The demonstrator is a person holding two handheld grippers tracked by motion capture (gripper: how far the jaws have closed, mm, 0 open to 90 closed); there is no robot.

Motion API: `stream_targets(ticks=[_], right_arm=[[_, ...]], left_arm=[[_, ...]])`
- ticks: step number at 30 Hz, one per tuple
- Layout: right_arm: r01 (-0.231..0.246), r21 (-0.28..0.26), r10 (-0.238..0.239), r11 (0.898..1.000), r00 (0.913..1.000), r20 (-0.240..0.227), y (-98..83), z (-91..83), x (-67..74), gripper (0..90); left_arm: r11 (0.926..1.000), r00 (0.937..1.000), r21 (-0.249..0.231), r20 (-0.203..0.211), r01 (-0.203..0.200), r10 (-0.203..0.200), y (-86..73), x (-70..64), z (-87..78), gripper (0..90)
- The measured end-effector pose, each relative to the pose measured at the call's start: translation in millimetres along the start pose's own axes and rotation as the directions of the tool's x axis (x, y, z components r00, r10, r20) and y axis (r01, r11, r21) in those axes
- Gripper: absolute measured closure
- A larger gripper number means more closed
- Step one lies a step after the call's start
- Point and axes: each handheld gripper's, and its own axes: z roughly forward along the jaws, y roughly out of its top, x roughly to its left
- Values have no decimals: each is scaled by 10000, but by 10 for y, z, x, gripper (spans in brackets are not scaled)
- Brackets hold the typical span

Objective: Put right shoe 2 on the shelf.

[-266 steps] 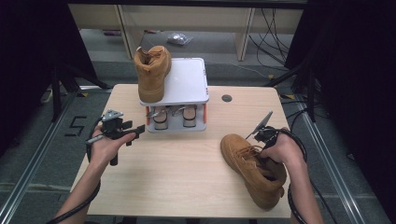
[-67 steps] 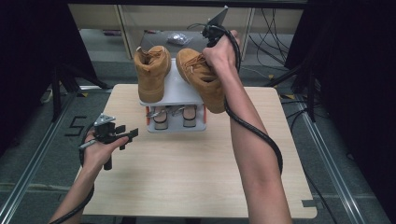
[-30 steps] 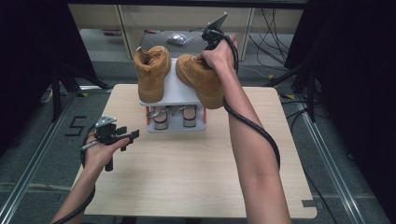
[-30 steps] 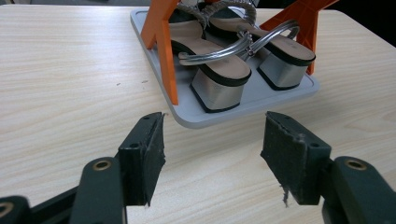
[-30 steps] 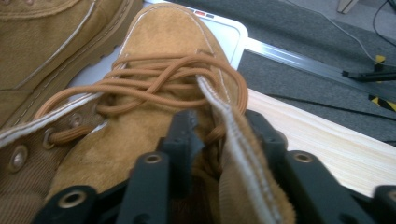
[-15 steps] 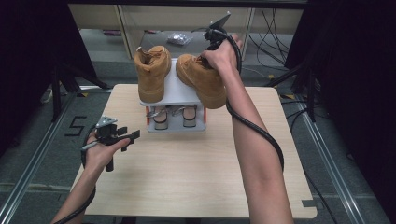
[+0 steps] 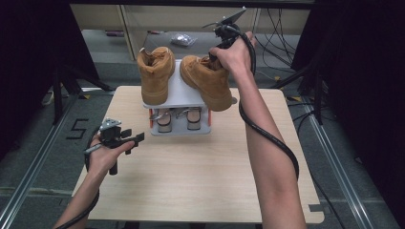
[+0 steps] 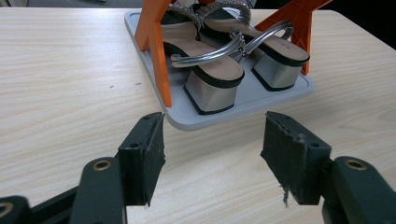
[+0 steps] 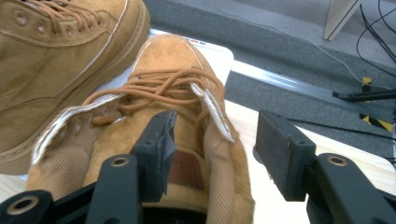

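Two tan lace-up boots stand on top of a grey shoe rack [image 7: 177,93]: the left boot [image 7: 155,76] [image 9: 56,56] and the right boot [image 7: 207,81] [image 9: 177,93]. My right gripper [image 7: 216,53] [image 9: 215,140] hovers at the right boot's collar. Its jaws have just been opening and stand open, one over the boot's mouth and one outside it. The collar's side lies between them, unpressed. My left gripper [image 7: 138,137] [image 8: 212,140] rests low over the table's left part, open and holding nothing, facing the rack.
A pair of silver-strapped block-heel sandals [image 8: 219,65] [image 7: 176,119] sits on the rack's lower tray [image 8: 280,100] between orange supports [image 8: 156,56]. The wooden table [image 7: 200,181] stretches in front of the rack. Cables and a dark floor lie beyond the far edge.
The right boot, earlier on the table at the right, now stands on the rack beside the other boot. My right gripper has eased up and back from its collar. The left hand stayed put.
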Motion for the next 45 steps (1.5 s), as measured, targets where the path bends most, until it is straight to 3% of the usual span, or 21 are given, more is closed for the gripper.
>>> stream_targets(ticks=[14, 30, 37, 40, 42, 45], right_arm=[[42, -291, -50, 9996, 9996, -286, -112, -283, -21, 500], [236, -746, -305, 9969, 9953, -919, -438, -604, -78, 604], [799, -530, -841, 9954, 9930, -826, -659, -664, -73, 761], [1032, -155, -1041, 9945, 9910, -846, -767, -612, -75, 840], [1094, 40, -1082, 9940, 9873, -1162, -865, -558, -75, 896], [1283, 379, -1238, 9910, 9868, -1040, -993, -475, -47, 900]], left_arm=[[10000, 10000, -43, 35, -47, 47, 14, -27, 4, 382], [9999, 9999, -27, 89, -135, 135, 25, -67, 24, 383], [9999, 9998, -44, 119, -145, 146, 22, -83, 27, 384], [9999, 9999, -66, 109, -131, 132, 16, -81, 28, 385], [9999, 9999, -51, 98, -140, 141, 16, -78, 27, 386], [9999, 9998, -55, 118, -140, 141, 15, -84, 28, 386]])
